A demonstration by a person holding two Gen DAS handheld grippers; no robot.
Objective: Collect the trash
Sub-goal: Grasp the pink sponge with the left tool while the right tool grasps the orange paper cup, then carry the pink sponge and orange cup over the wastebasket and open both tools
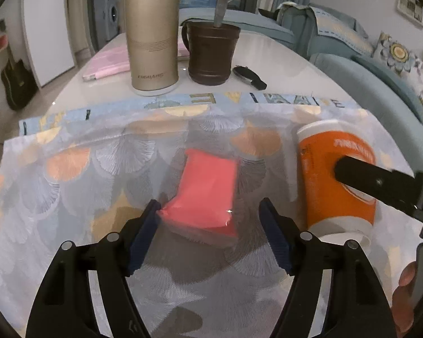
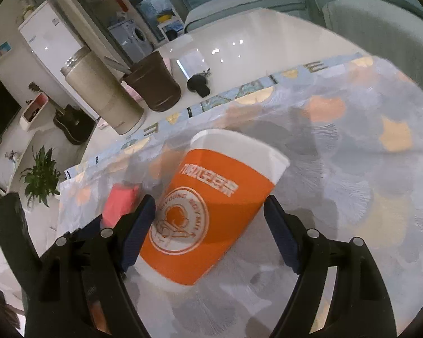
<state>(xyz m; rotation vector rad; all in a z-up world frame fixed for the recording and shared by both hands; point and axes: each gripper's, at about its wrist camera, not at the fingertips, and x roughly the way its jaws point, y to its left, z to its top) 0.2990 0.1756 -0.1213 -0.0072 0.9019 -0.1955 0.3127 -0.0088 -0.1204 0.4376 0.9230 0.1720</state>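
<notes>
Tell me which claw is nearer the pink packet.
Left. The left claw straddles the pink packet, jaws open around its near end. The right claw sits beside it, around the orange cup.

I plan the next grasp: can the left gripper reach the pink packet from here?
Probably yes. The left gripper is open with the pink packet lying between its fingers on the cloth; nothing covers it, and the orange cup stands aside.

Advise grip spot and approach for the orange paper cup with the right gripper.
Take the orange paper cup across its mid wall, over the printed band. It looks upright on the cloth, so come from the side with the open right gripper already straddling it; squeeze gently, thin walls likely dent.
</notes>
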